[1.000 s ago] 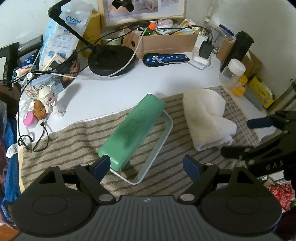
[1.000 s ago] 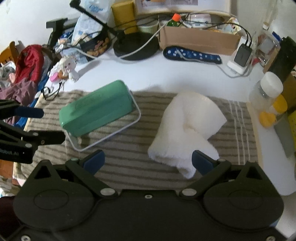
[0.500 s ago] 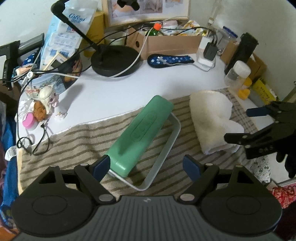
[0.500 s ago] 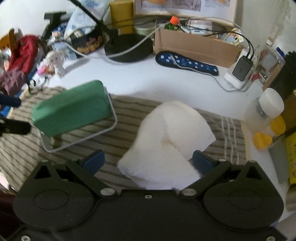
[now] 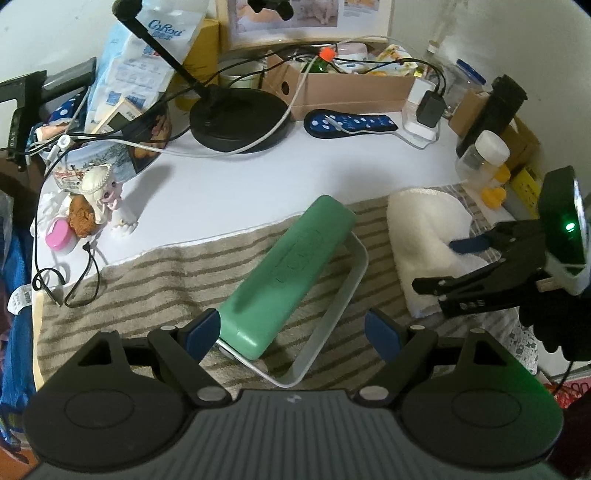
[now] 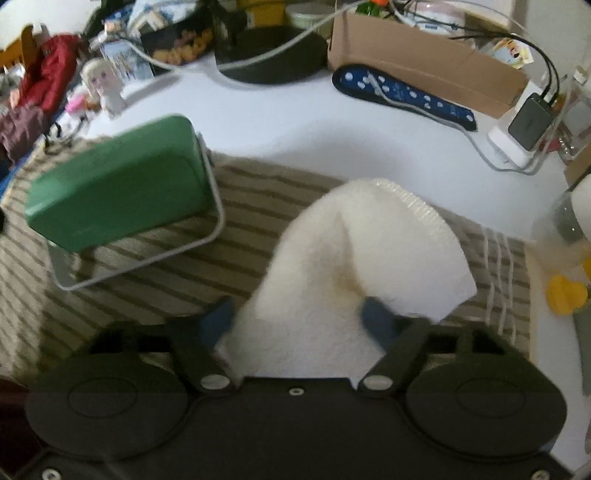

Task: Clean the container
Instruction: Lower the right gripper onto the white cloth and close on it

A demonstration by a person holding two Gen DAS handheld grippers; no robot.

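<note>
While cloth [image 6: 332, 266] fills right fingers [image 6: 376, 317], container [image 5: 291, 273] unobstructed.

The work surface is a white table [image 5: 229, 184] set against a pale wall [image 5: 480, 33], with a brown-striped towel [image 5: 155, 280] spread over its near part. The far edge carries clutter: a black round lamp base [image 5: 238, 118], an open cardboard box [image 5: 354, 86], a framed picture [image 5: 306, 18] leaning on the wall, and a white charger block [image 5: 421, 122] (cables trail across). Lighting is even and diffuse, casting soft shadows.
</note>
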